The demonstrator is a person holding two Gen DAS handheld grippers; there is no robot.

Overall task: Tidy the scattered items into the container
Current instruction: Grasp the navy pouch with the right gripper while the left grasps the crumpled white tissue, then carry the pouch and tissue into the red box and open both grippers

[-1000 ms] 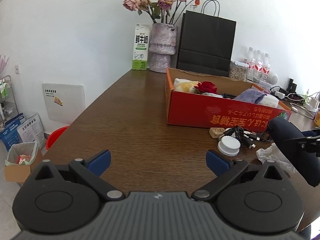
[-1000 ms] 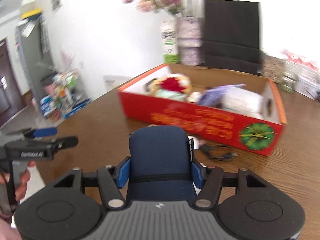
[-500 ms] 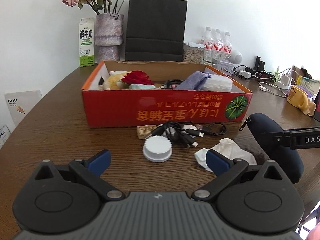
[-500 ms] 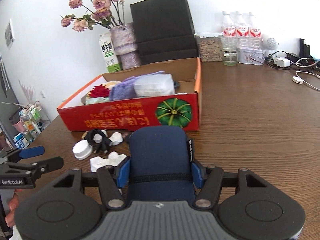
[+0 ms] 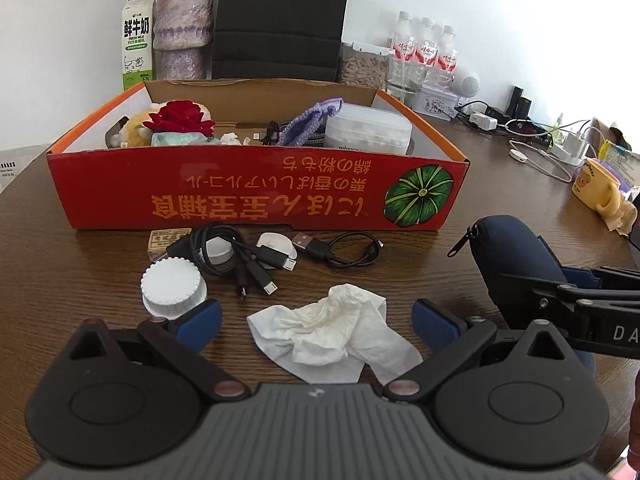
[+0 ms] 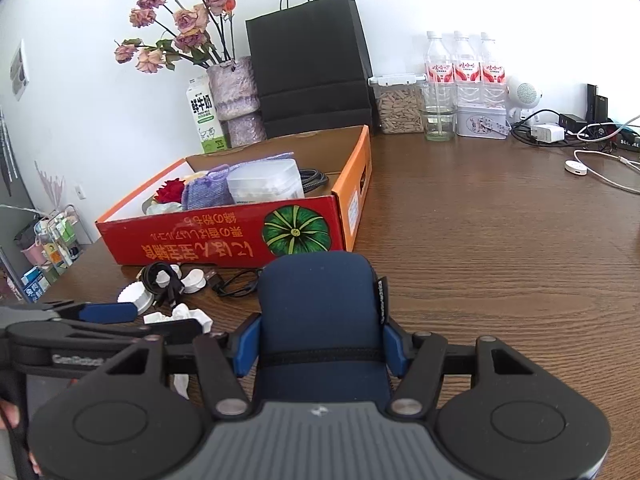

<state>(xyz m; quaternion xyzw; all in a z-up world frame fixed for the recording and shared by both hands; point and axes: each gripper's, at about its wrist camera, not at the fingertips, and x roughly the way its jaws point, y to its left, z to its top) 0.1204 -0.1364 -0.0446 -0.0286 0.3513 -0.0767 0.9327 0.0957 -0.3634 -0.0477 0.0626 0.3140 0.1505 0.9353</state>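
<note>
The right gripper is clamped on a navy zip case, its 2 blue pads pressed against the case's sides. The case is held above the wooden table, just in front of the near right corner of the red cardboard box, which sits at about 11 o'clock from this gripper. The step in hand looks like carrying the case to the box; it has not yet crossed the rim.

The left gripper has its fingers spread wide and grips nothing. A crumpled white tissue lies on the table directly between the 2 pads, at 12 o'clock and very near. At 10 o'clock stands a white ribbed cap, touching or just beside the left pad. Farther on at 12 o'clock lies a tangle of black USB cables over 2 small white pieces, with a small tan block at 11 o'clock against the box's front wall.

The box already holds a red rose, a purple pouch and a clear plastic tub toward its right end.

The next move probably calls for lifting the case over the front wall and releasing it into whatever free floor remains behind the tub. The left gripper seems set to close on the tissue, which is soft and should crush easily.
</note>
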